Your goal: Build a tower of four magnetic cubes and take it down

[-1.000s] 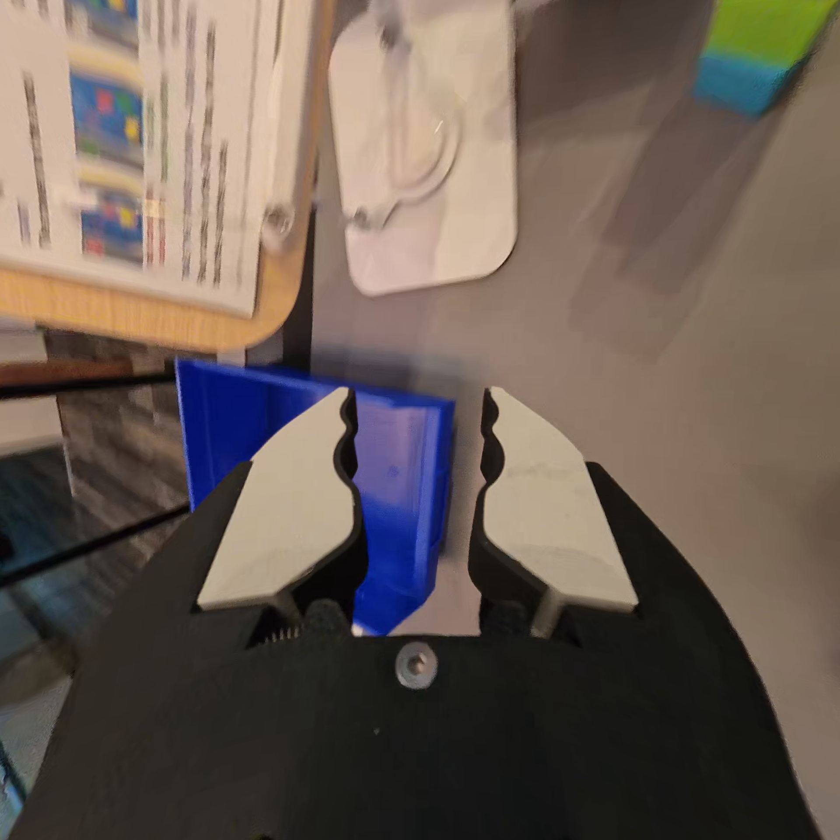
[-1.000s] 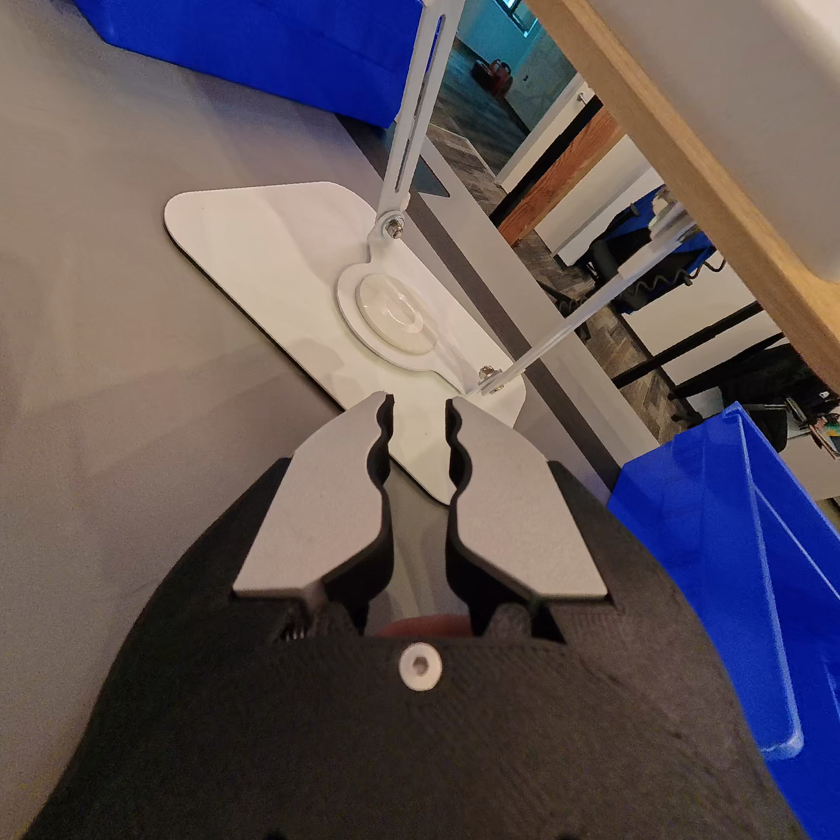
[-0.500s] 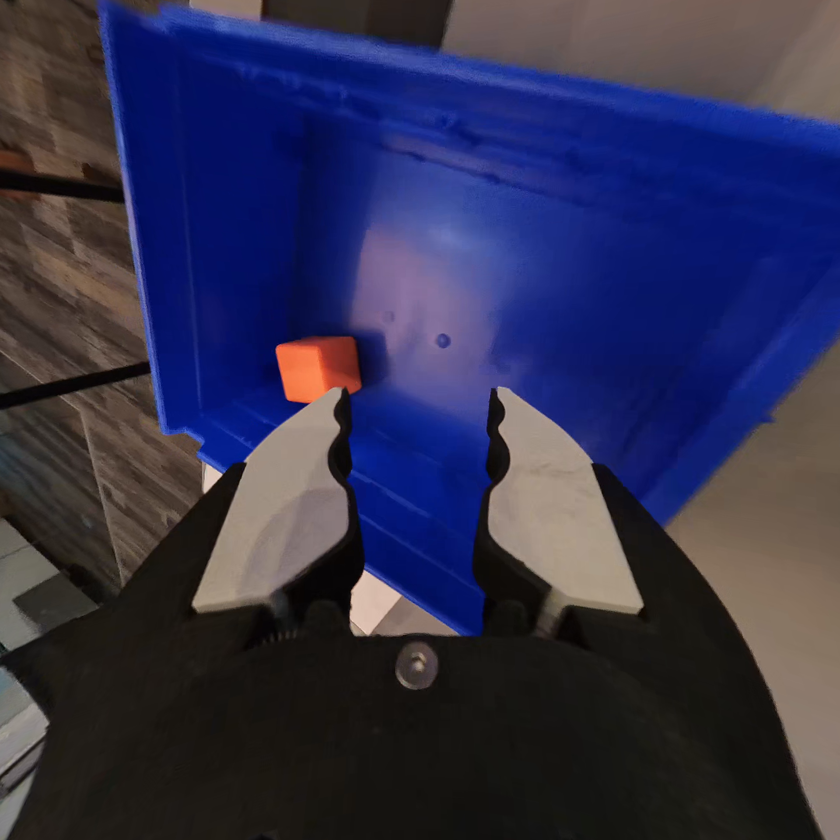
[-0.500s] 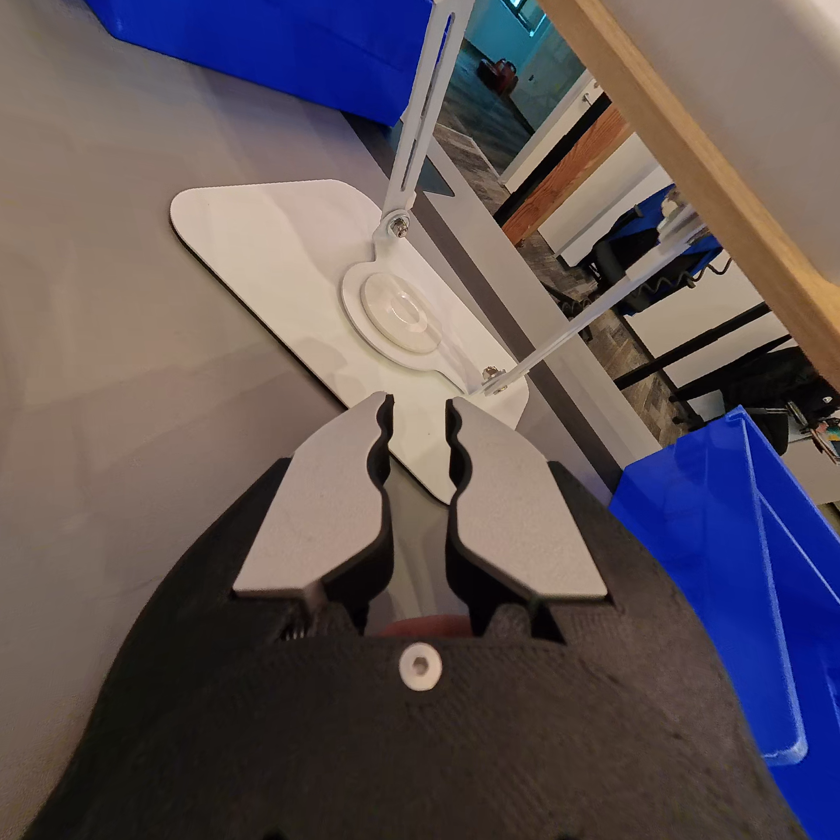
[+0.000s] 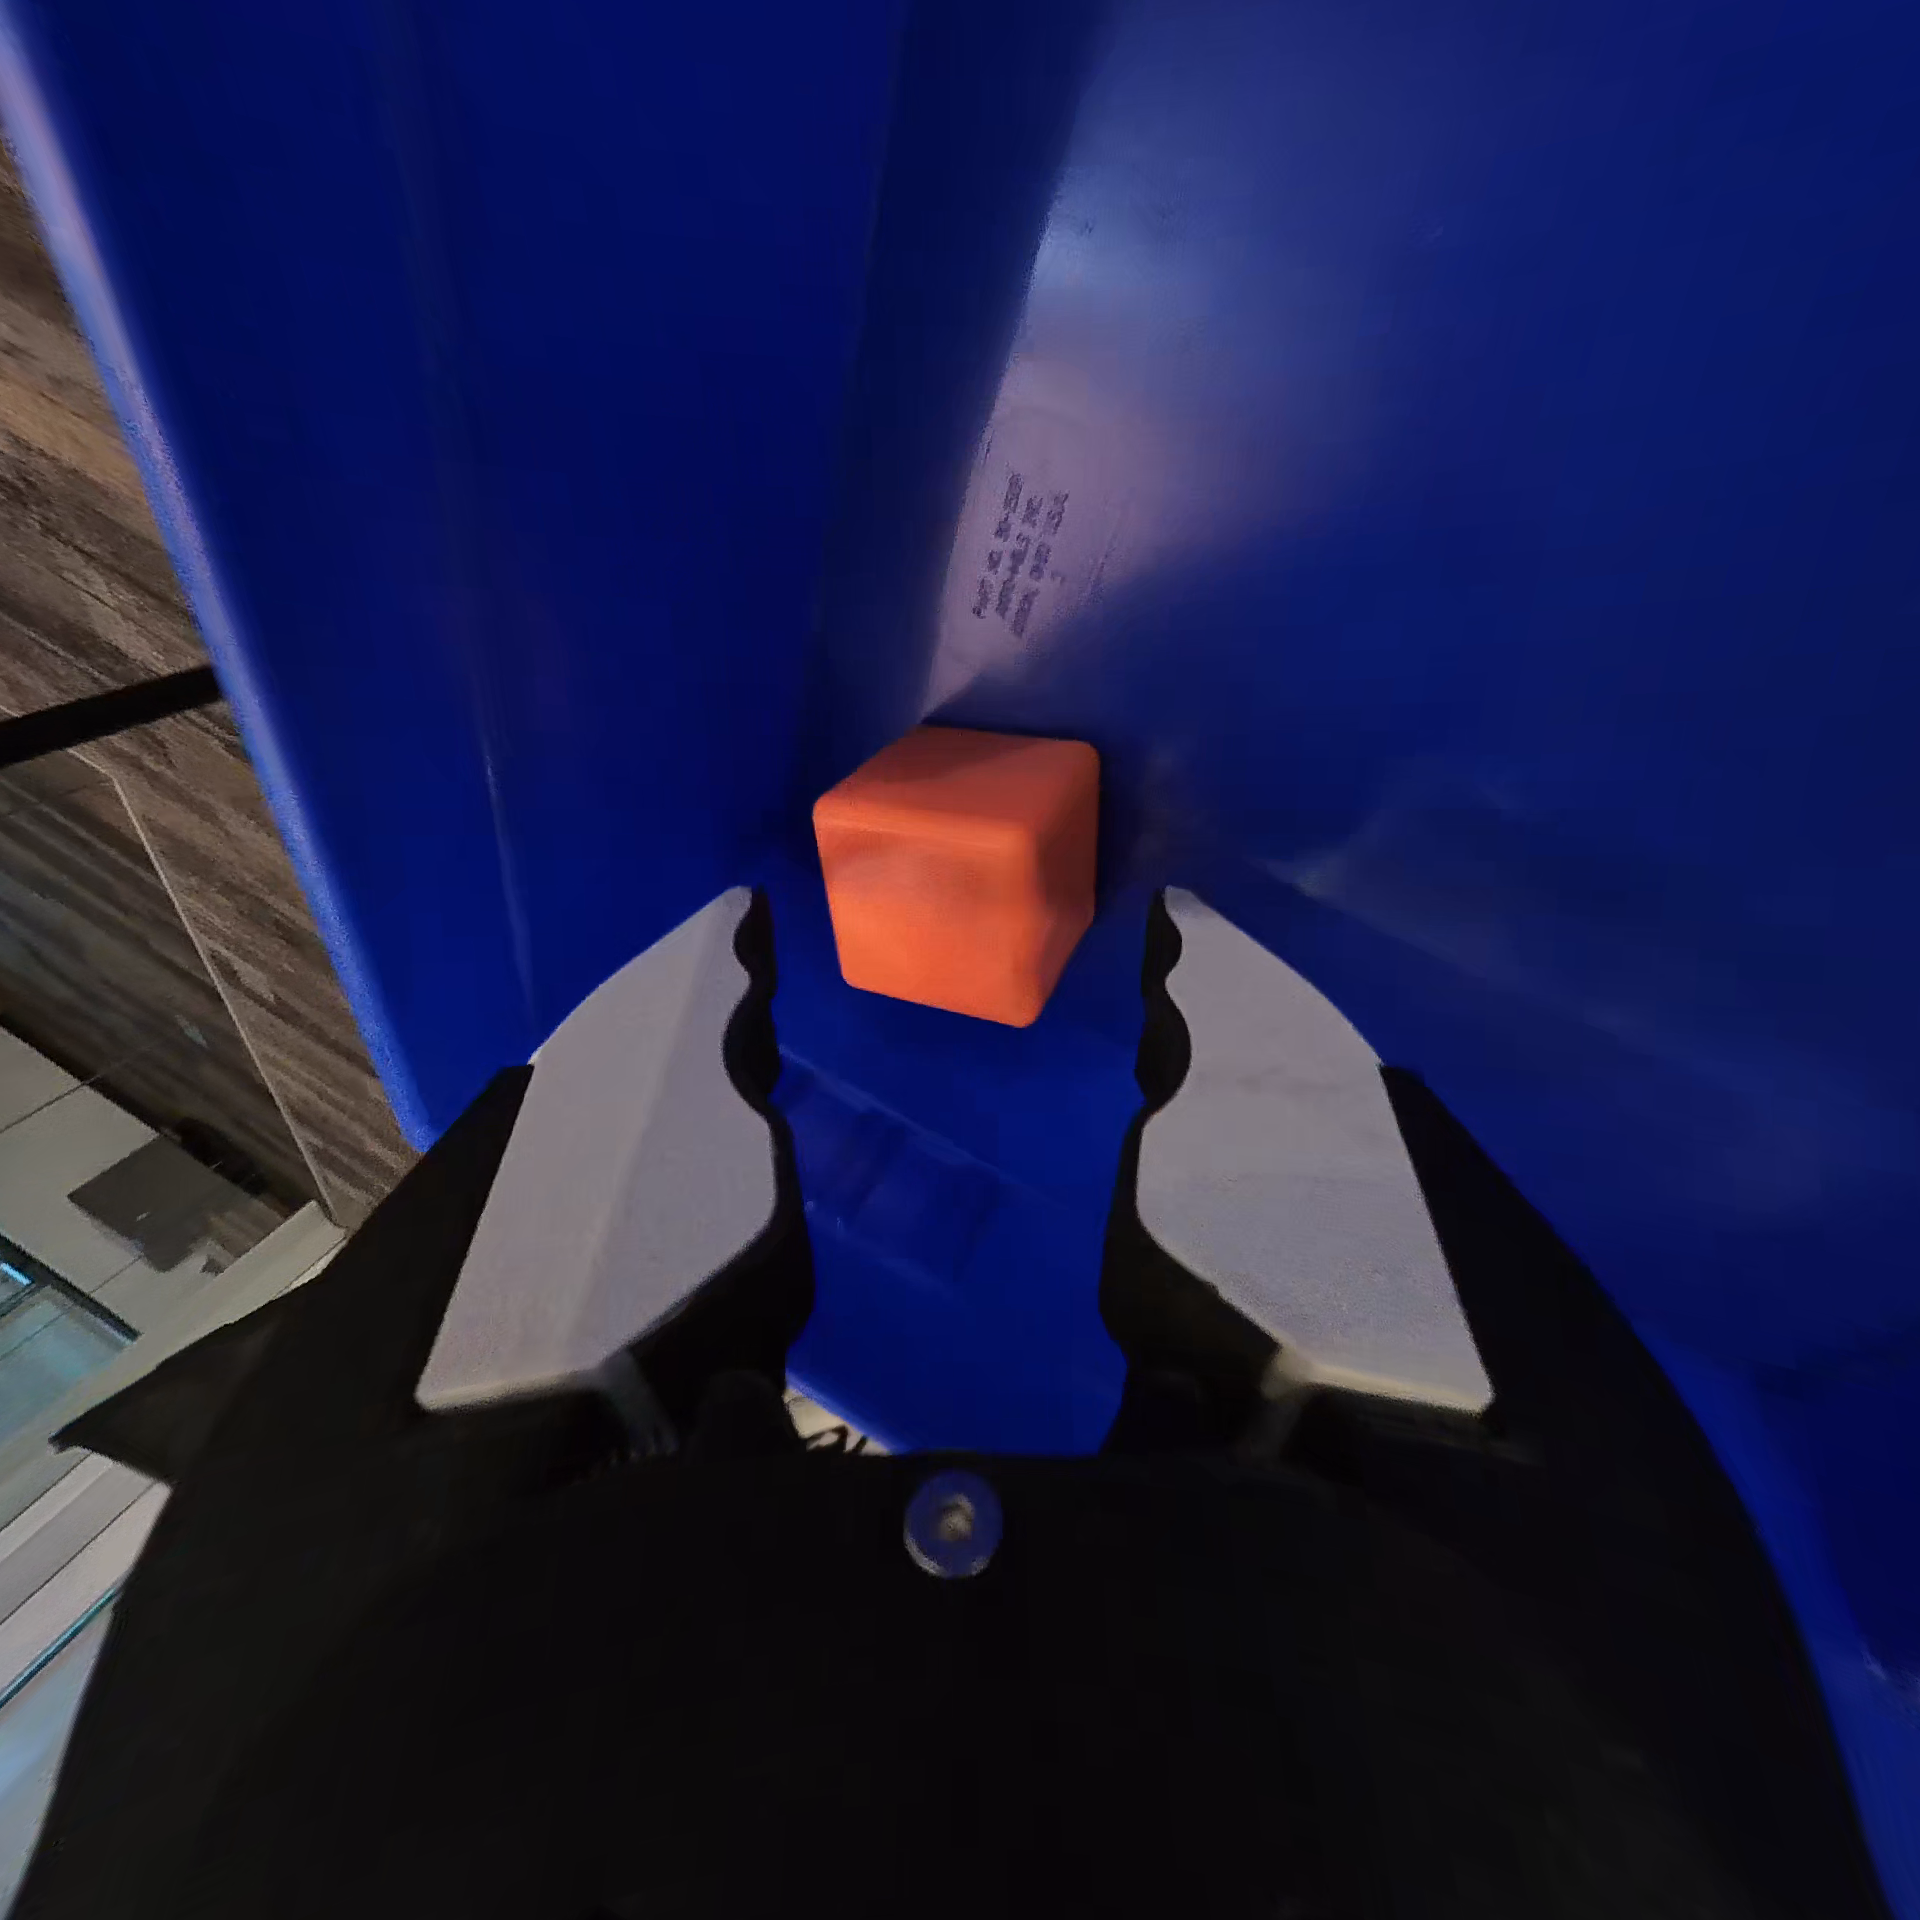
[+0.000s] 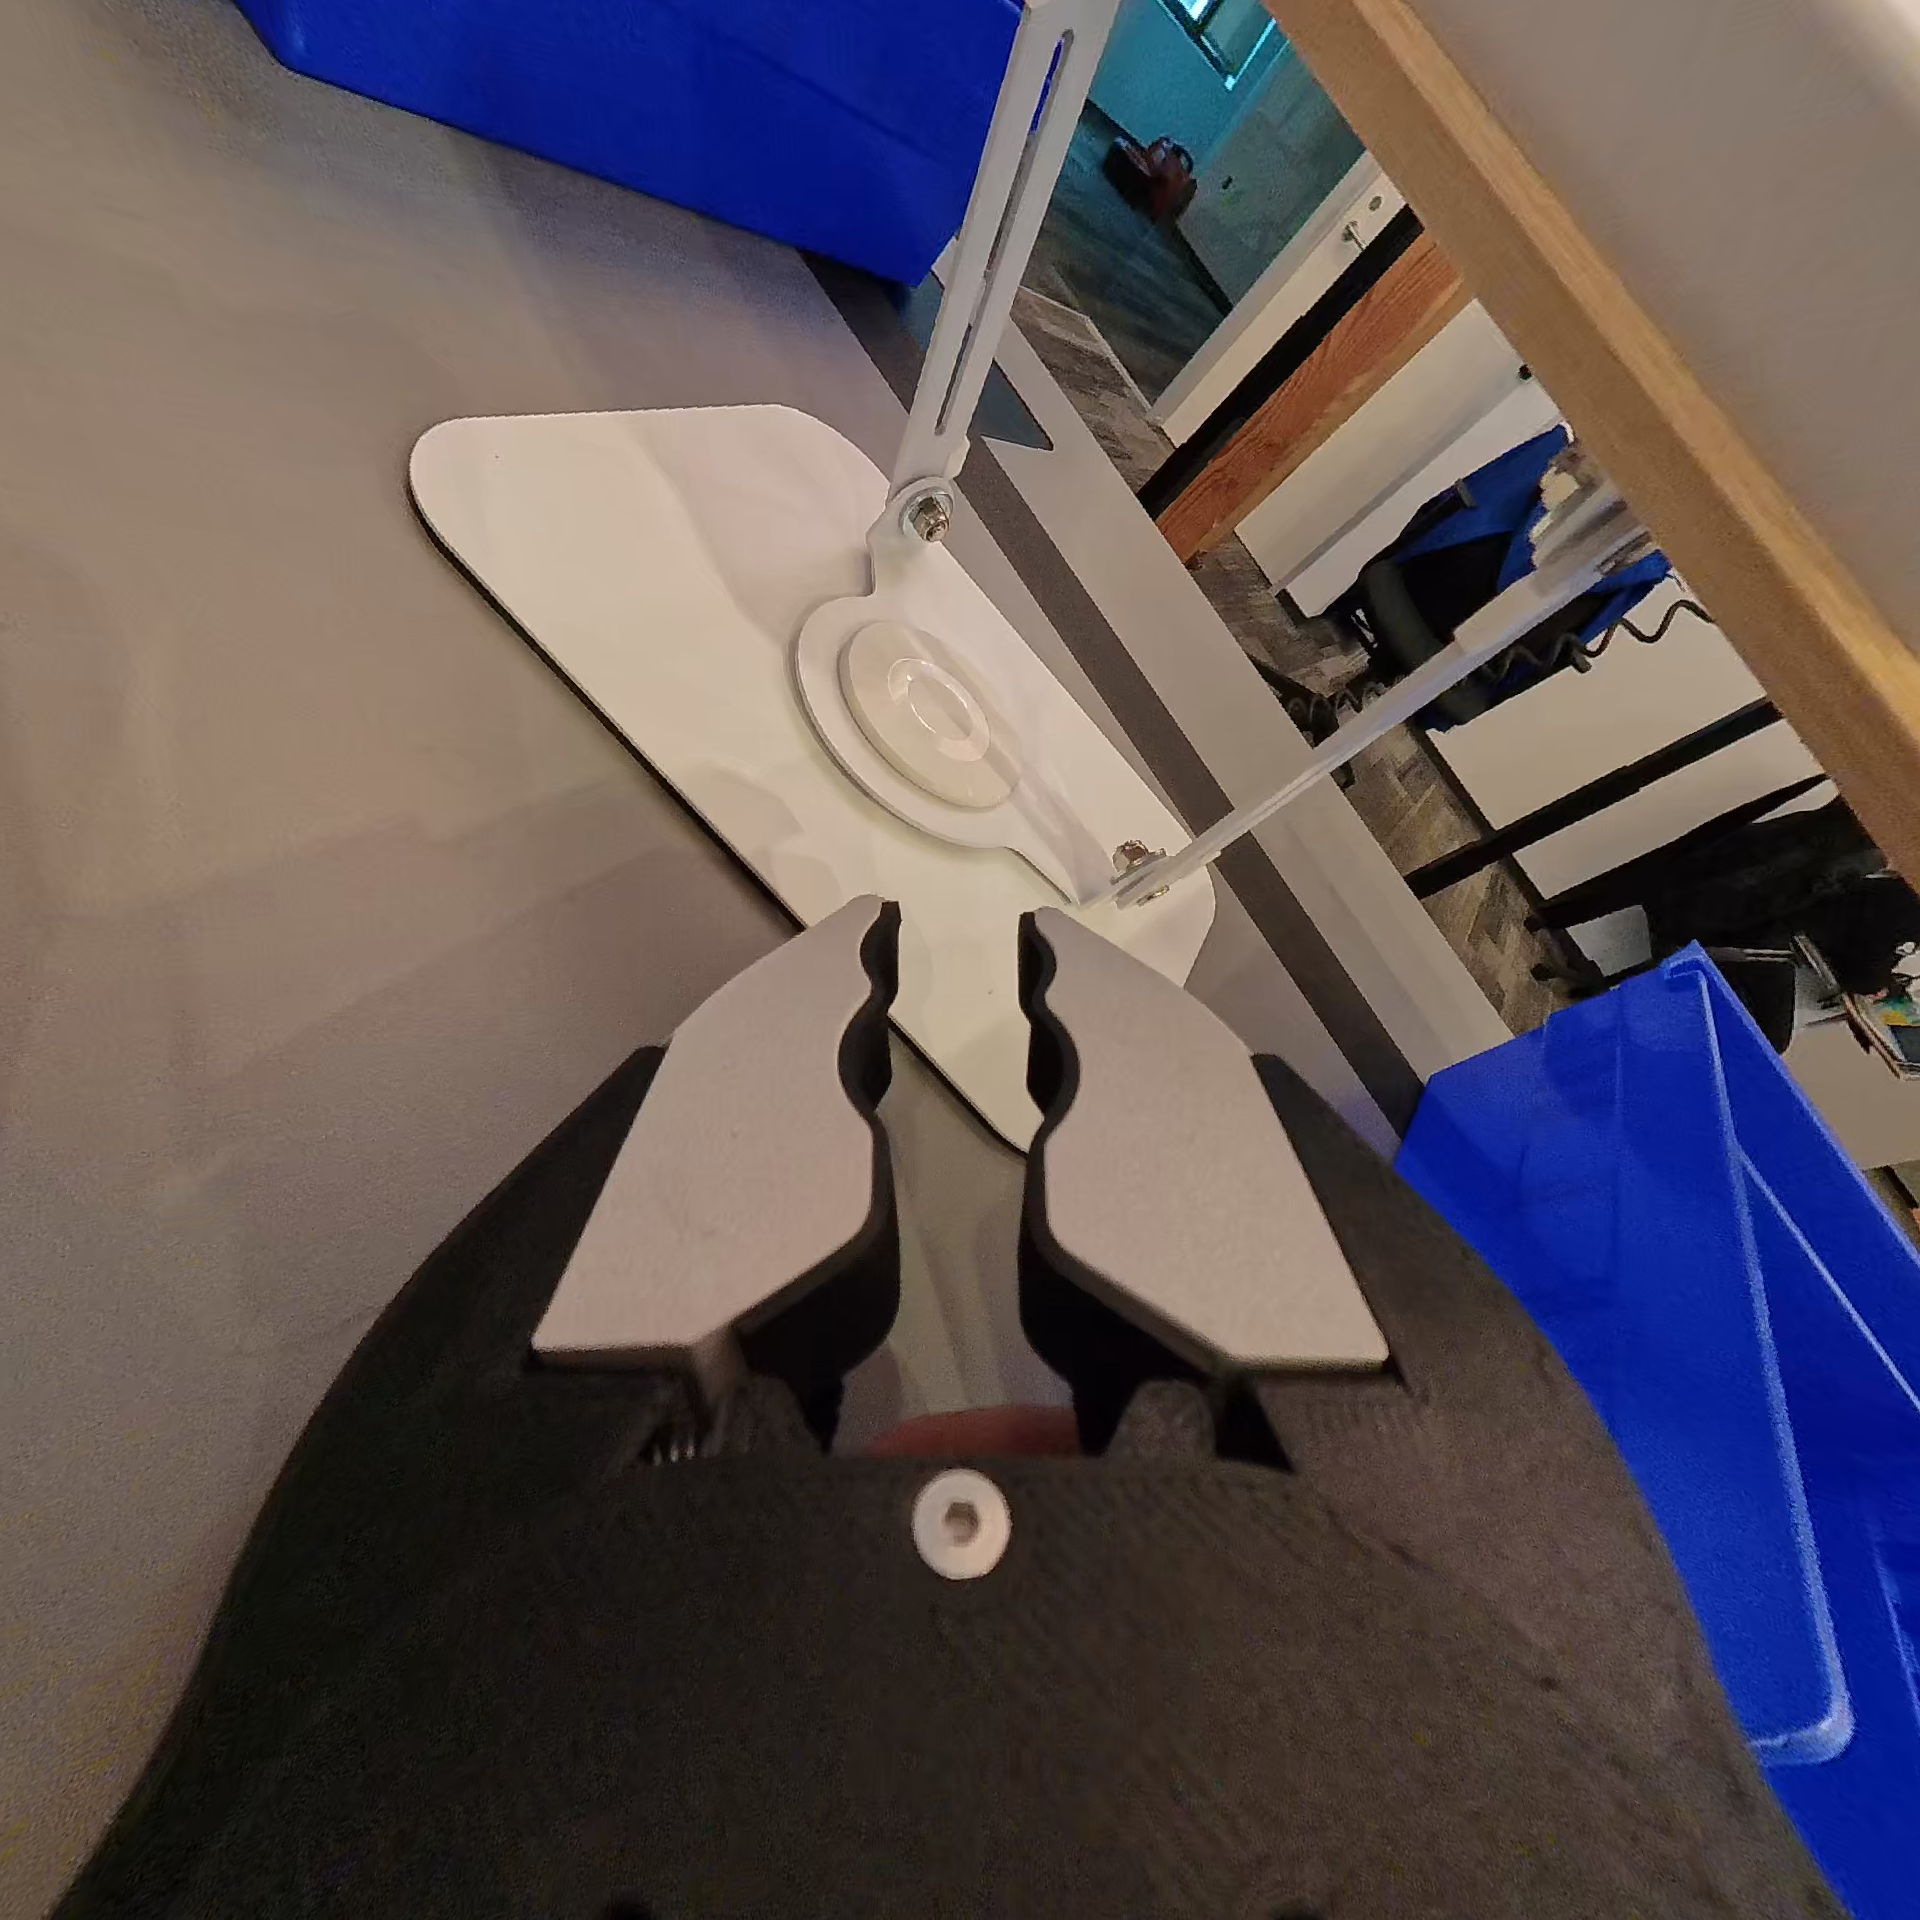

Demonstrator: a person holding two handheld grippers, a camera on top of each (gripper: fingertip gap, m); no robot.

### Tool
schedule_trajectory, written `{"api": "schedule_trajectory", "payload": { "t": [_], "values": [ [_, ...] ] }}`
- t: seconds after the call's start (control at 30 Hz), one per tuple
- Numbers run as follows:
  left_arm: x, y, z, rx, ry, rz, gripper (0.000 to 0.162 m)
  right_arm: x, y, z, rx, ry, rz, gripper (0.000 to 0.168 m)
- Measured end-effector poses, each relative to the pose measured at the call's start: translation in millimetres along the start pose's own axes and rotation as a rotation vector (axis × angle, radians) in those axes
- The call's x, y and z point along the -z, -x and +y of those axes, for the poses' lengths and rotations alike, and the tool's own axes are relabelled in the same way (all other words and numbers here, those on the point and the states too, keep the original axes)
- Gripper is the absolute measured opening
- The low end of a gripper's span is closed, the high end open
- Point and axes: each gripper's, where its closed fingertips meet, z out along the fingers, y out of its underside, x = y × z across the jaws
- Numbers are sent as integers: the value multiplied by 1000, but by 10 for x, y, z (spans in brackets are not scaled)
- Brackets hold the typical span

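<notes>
Inside the blue bin (image 5: pixel 1455 520), the left gripper (image 5: pixel 956 914) spreads its jaws before the orange cube (image 5: pixel 951 878), while the right gripper (image 6: pixel 956 925) hangs empty, jaws narrowly parted, over the grey table (image 6: pixel 260 727).

Left gripper (image 5: pixel 956 904) with jaws spread wide; right gripper (image 6: pixel 956 920) with jaws narrowly parted, holding nothing

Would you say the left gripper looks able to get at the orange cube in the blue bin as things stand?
Probably yes. The left gripper is open, with the orange cube just ahead of its fingertips and nothing between them. The cube sits in a corner of the blue bin, so the bin wall may crowd one finger.
</notes>
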Motion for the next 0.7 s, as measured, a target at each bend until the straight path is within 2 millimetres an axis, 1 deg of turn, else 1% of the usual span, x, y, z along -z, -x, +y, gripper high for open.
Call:
{"api": "schedule_trajectory", "payload": {
  "t": [0.07, 0.17, 0.23, 0.3, 0.43, 0.5, 0.57, 0.63, 0.7],
  "values": [
    [-97, 30, 24, -8, 32, 10, 69, 0, 4, 0, 2, 0, -1, 22],
    [-208, -31, 3, 1, 48, 76, 68, -4, 10, 2, 4, 3, -4, 22],
    [-277, -16, 49, -17, 100, 70, 60, -6, 13, 4, 6, 5, -6, 22],
    [-287, -27, 46, -24, 117, 84, 57, -8, 15, 6, 5, 6, -8, 22],
    [-237, -128, 42, -25, 102, 132, 56, -9, 17, 6, 6, 6, -9, 22],
    [-165, -158, 56, -24, 71, 113, 55, -8, 17, 5, 6, 6, -9, 22],
    [-24, -202, 73, 3, 20, 94, 55, -8, 17, 3, 6, 5, -9, 22],
    [173, -292, 117, 20, -29, 75, 55, -9, 18, 5, 7, 6, -9, 22],
    [412, -422, 207, 22, -56, 45, 55, -11, 18, 5, 7, 7, -9, 22]
  ]
}}
